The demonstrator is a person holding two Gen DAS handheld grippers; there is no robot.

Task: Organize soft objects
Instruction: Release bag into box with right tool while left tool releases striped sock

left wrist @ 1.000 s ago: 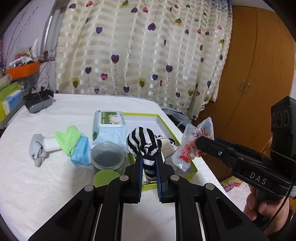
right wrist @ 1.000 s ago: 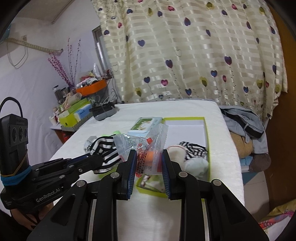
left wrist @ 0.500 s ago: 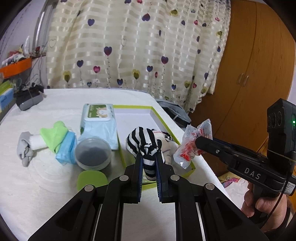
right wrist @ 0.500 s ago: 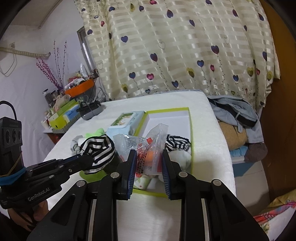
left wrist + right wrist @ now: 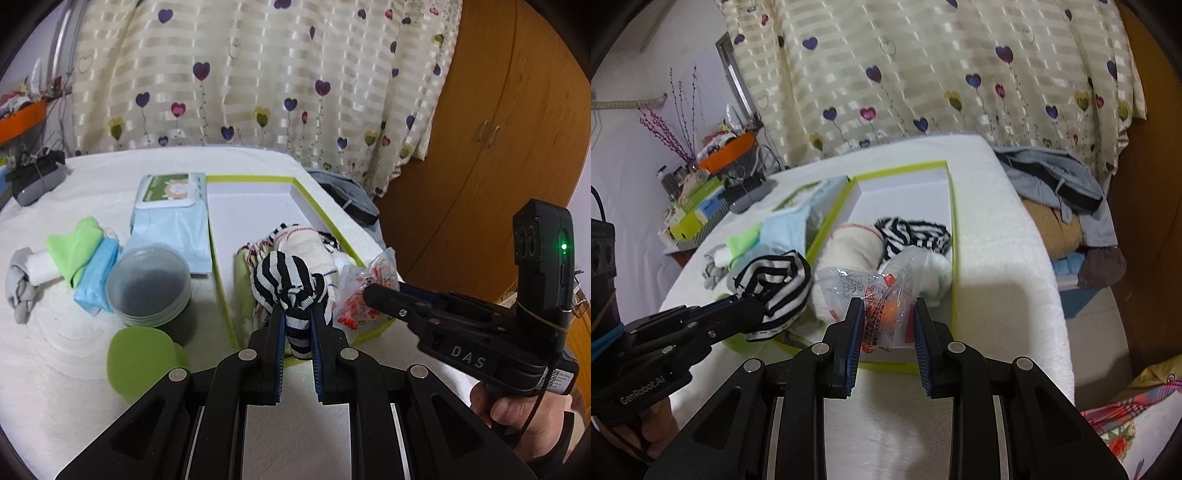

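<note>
Striped sock [image 5: 291, 284], clenched in the left gripper [image 5: 297, 328], now hangs lower over the near end of the green-rimmed box [image 5: 325, 212] than a second ago. The right gripper [image 5: 888, 325] grasps a crinkly plastic packet [image 5: 882, 291] and has come down too, over the box's near corner. Blur in the right view smears the socks [image 5: 912, 236] lying in the box. Its far half is bare white floor. Left of the box, a wipes pack [image 5: 170, 218] and a round tub [image 5: 149, 286] crowd its rim; to its right the table [image 5: 1004, 258] edge falls away.
</note>
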